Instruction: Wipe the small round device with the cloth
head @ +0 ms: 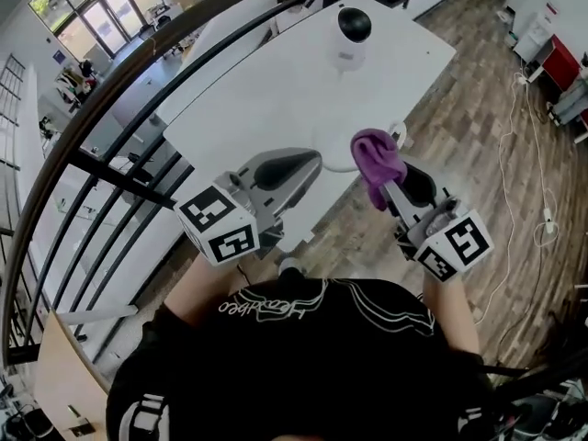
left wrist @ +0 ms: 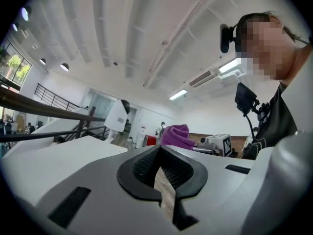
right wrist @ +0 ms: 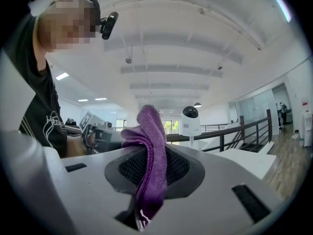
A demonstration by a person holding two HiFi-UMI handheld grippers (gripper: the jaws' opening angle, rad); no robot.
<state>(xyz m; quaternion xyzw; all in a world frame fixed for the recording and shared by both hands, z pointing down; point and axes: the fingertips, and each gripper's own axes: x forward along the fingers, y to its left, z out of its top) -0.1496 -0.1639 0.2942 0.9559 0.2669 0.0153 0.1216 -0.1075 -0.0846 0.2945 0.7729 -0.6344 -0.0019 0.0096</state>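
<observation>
The small round device, a white body with a black dome, stands upright at the far end of the white table. A bunched purple cloth sticks up from my right gripper, which is shut on it just off the table's near edge. In the right gripper view the cloth hangs between the pads, with the device far beyond. My left gripper is over the table's near edge, shut with nothing in it. From the left gripper view, the device is far off and the cloth is to the right.
A dark metal railing curves along the table's left side. Wood floor lies to the right, with a white cable trailing across it and a red cabinet at the far right. The person's dark shirt fills the bottom of the head view.
</observation>
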